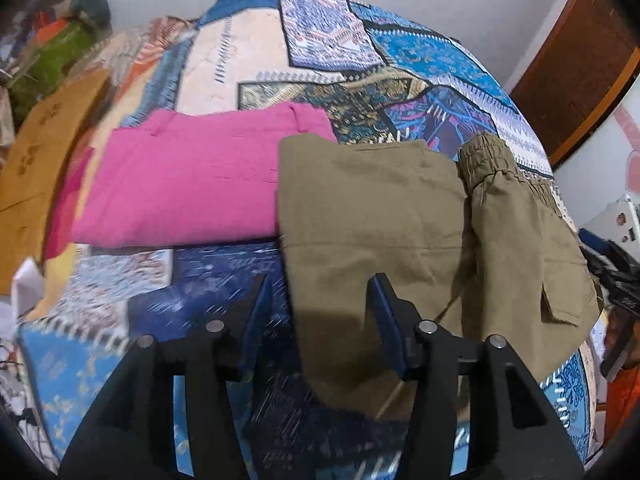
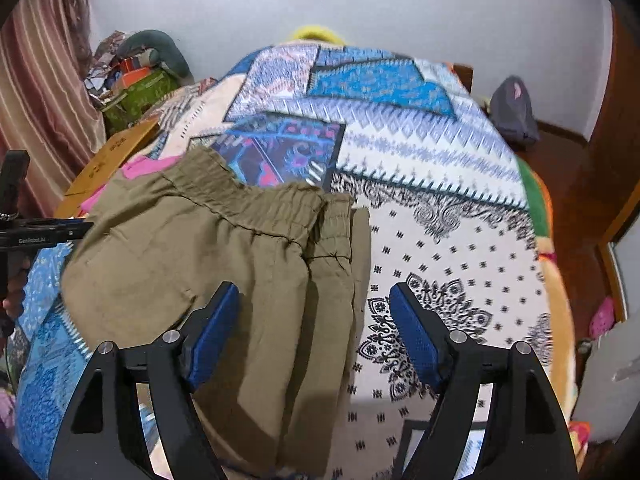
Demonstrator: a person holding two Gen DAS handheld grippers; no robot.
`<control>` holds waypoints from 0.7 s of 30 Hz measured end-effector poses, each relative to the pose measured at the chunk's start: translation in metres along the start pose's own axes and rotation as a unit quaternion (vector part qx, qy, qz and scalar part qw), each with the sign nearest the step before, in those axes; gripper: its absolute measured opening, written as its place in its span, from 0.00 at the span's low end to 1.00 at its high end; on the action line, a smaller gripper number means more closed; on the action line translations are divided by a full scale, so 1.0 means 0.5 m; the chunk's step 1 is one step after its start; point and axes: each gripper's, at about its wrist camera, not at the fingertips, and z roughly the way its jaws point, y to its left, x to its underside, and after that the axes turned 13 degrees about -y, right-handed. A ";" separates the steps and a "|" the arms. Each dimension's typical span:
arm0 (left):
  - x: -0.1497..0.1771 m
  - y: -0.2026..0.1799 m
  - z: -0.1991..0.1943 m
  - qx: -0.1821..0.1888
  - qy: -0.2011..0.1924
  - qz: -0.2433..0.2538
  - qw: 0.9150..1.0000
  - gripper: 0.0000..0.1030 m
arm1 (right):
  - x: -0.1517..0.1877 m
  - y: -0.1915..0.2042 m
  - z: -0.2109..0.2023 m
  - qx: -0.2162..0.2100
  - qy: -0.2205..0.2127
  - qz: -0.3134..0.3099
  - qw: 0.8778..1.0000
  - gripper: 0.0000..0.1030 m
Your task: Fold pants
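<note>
This is a home bedroom. A bed (image 2: 460, 216) with a patchwork bedspread (image 1: 340, 40) of blue and white prints fills both views. Beyond its far left corner stands a pile of boxes and bags (image 2: 136, 80) beside a striped curtain (image 2: 44, 80). A wooden door (image 1: 580, 80) stands on the right wall, and a grey bag (image 2: 514, 110) sits on the wooden floor (image 2: 572, 184) past the far right corner.

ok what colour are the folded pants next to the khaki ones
Pink, clearest in the left wrist view, lying beside the khaki pants.
</note>
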 end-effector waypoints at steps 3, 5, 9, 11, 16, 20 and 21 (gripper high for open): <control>-0.001 0.000 0.028 0.016 0.008 0.001 1.000 0.53 | 0.014 -0.004 0.037 -0.007 0.027 -0.003 1.000 0.72; 0.001 -0.006 0.039 0.026 0.010 0.008 1.000 0.53 | 0.019 -0.012 0.051 -0.021 0.041 0.008 0.999 0.71; 0.005 -0.017 0.051 0.036 0.012 0.021 0.999 0.53 | 0.020 -0.026 0.062 -0.041 0.053 0.026 0.997 0.71; 0.005 -0.020 0.055 0.038 0.010 0.025 0.999 0.53 | 0.025 -0.029 0.071 -0.053 0.064 0.036 0.996 0.70; 0.010 -0.037 0.054 0.027 0.008 0.028 0.999 0.47 | 0.033 -0.039 0.066 -0.077 0.068 0.061 0.993 0.64; 0.009 -0.055 0.039 0.000 -0.009 0.052 0.999 0.32 | 0.031 -0.029 0.055 -0.079 0.063 0.058 0.993 0.51; 0.009 -0.060 0.037 -0.006 -0.012 0.062 0.998 0.29 | 0.031 -0.027 0.052 -0.077 0.061 0.055 0.994 0.49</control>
